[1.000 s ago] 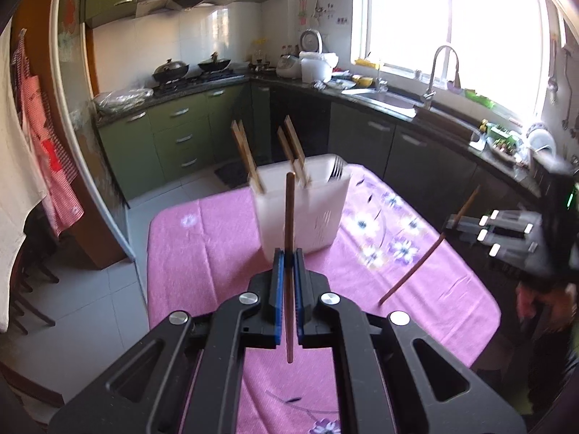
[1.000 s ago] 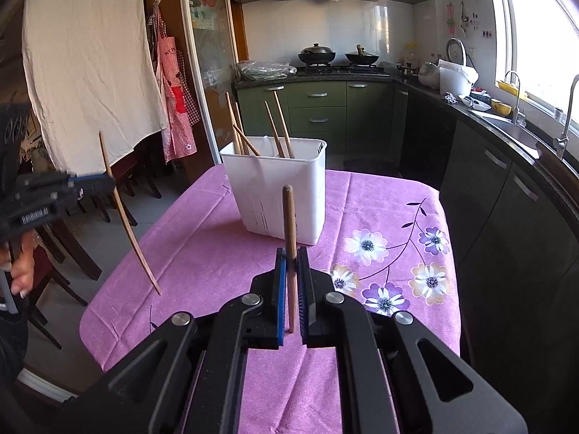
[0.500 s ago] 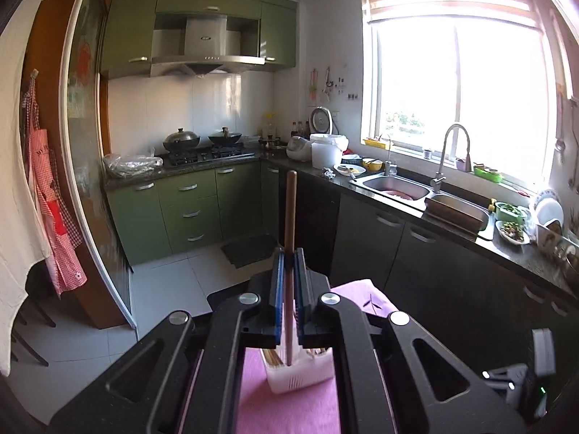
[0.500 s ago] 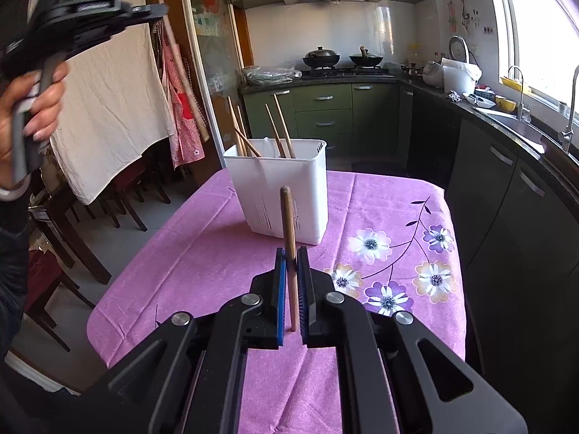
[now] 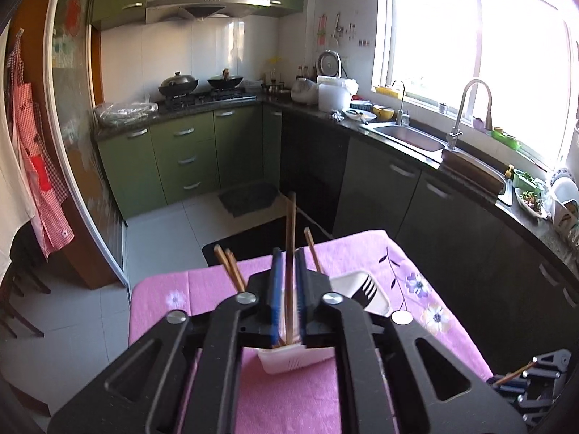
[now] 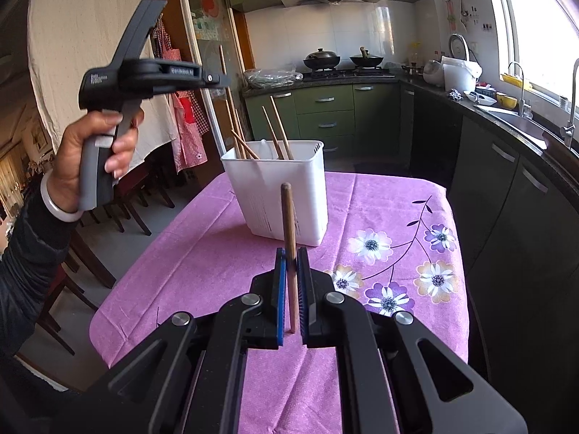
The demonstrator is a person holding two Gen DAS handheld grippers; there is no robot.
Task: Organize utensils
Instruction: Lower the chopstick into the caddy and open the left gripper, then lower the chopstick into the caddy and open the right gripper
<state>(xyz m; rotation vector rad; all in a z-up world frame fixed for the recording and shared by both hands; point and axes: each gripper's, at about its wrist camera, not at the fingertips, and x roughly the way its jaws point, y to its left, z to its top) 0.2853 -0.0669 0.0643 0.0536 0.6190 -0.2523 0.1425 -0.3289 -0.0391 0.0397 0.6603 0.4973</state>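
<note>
1 white holder [image 6: 286, 195]; 2 grippers, 1 chopstick each; 2 woks [image 6: 322, 59] on stove

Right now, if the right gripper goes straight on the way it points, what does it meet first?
Probably the white utensil holder. The right gripper, shut on a chopstick, points at the holder's near wall across bare pink tablecloth. Nothing lies between, though the depth is hard to judge.

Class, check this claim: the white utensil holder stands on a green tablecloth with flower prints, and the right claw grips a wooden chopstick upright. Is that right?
One detail is wrong: the tablecloth is pink-purple, not green. The right wrist view shows it. The rest holds: the white utensil holder stands on that flower-printed cloth, and the right claw grips a wooden chopstick upright.
</note>
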